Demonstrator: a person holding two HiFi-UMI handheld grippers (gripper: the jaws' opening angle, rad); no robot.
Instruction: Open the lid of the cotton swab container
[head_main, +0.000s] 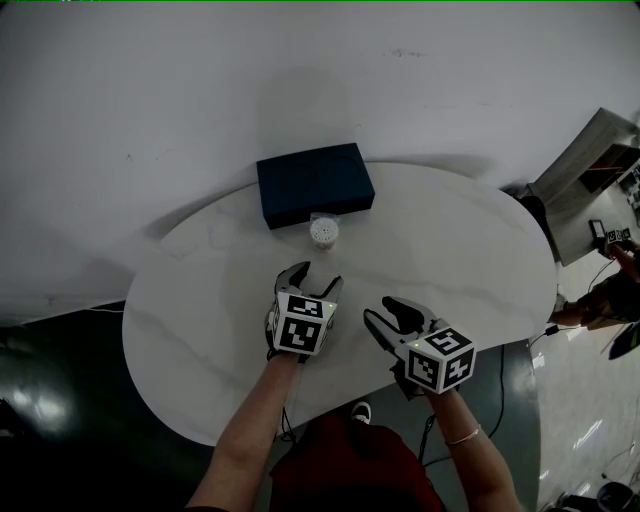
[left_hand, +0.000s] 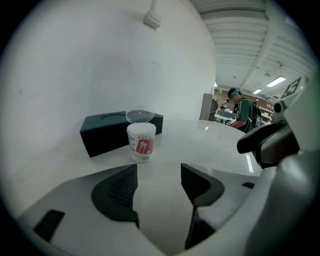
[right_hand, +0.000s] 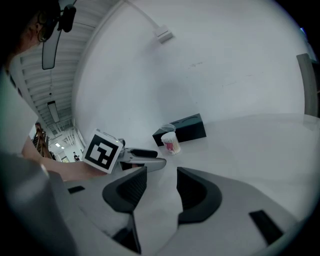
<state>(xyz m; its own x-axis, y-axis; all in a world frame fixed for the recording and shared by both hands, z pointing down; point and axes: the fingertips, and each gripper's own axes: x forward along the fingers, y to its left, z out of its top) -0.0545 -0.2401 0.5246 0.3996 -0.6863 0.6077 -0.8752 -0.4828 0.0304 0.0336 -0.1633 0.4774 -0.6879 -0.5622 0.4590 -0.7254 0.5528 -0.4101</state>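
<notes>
The right gripper hovers closest, over the near edge of the white tabletop, its jaws apart with nothing between them. Just to its left and slightly farther in, the left gripper has its jaws spread wide, also empty, and points at the cotton swab container. The container stands upright a little beyond those fingertips, toward the far edge. Its clear lid is tipped up above the swabs. Directly behind it, a dark blue box lies at the far edge.
</notes>
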